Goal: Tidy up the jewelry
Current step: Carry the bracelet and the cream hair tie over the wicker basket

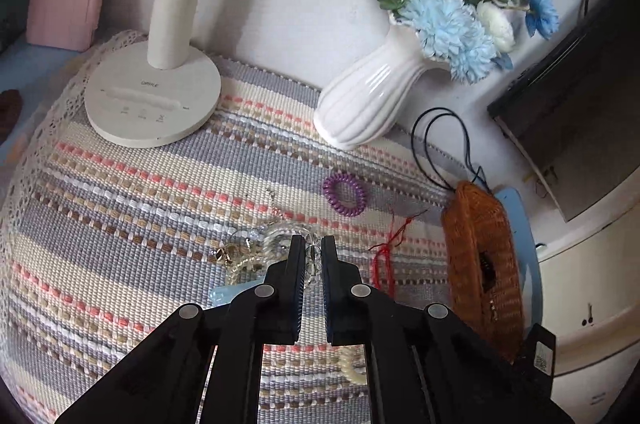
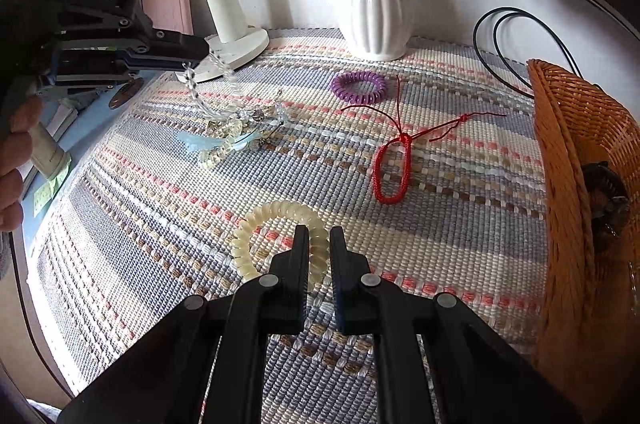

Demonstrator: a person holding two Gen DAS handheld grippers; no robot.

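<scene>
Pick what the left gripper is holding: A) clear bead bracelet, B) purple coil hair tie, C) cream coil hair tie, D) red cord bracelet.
A: the left gripper is shut on the clear bead bracelet, which hangs from it down to the mat; the other three lie on the mat untouched.

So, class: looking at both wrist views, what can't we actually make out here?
- Basket contents: right view shows one dark item; what it is is unclear, and the frame edge cuts the rest.
- Jewelry pile: tangled and small; separate pieces are hard to tell apart.
- Cream coil: left view, mostly hidden by the left gripper.
- Lamp head: cut off at the top in both views.
</scene>
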